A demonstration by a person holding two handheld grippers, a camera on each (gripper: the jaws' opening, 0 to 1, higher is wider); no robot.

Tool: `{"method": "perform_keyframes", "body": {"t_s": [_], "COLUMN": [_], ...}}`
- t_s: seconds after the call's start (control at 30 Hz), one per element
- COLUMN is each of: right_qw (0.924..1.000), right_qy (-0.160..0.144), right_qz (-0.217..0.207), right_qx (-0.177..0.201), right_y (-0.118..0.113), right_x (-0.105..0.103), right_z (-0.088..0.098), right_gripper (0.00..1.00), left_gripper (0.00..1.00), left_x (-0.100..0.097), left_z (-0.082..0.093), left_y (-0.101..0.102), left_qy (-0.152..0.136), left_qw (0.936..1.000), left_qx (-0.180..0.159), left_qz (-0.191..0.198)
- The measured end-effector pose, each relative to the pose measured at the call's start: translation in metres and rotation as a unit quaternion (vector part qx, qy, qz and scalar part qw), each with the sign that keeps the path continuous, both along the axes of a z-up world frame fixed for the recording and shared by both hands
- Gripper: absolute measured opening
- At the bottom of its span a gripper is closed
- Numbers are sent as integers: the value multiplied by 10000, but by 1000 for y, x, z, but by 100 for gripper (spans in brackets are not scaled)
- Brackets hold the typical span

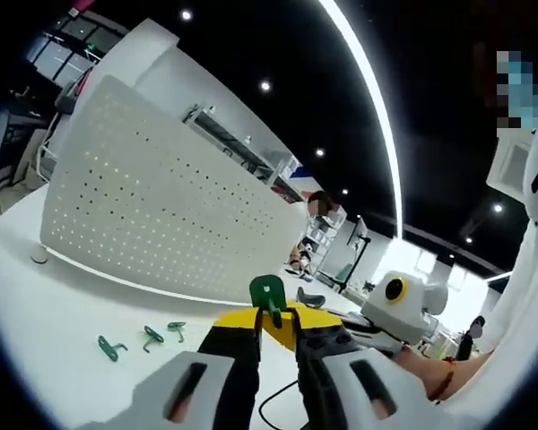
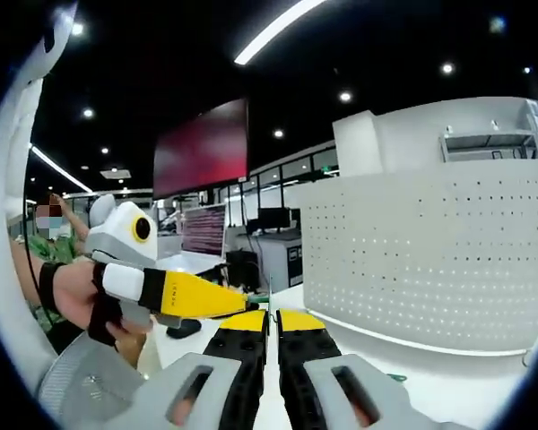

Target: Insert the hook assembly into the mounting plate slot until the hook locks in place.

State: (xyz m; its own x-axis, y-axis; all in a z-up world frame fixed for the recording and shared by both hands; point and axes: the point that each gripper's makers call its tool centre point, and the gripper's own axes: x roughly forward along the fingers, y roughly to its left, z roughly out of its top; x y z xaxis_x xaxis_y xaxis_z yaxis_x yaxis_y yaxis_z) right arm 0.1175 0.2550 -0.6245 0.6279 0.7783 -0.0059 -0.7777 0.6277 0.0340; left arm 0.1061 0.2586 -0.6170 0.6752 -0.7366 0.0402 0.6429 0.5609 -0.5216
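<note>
The left gripper (image 1: pixel 278 324) is reaching forward with its two yellow-tipped jaws pressed close together, clamping a green hook (image 1: pixel 268 293) that is standing up above the jaw tips. In the right gripper view this same gripper is entering from the left, angled across toward the centre, with the person's hand (image 2: pixel 76 300) wrapping its handle and a dark strap circling the wrist. The right gripper (image 2: pixel 271 318) is pointing forward with its jaws brought together, tips nearly touching, nothing visible between them. The two grippers are sitting just beside each other, tips converging.
</note>
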Motion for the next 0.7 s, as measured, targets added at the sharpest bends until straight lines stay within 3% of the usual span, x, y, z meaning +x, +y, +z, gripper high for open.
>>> {"method": "perform_keyframes", "body": {"t_s": [0.2, 0.7], "right_qw": [10000, 9998], "right_qy": [-49, -150], "right_qz": [1, -129], "right_qx": [5, 0], "right_y": [1, 2], "right_x": [-3, -2], "right_z": [0, 1], "right_gripper": [2, 3], "left_gripper": [7, 4], "left_x": [1, 3], "left_z": [0, 0], "left_y": [2, 3], "left_qy": [-6, 8], "left_qw": [10000, 9999], "left_qx": [6, -32], "left_qz": [34, 124]}}
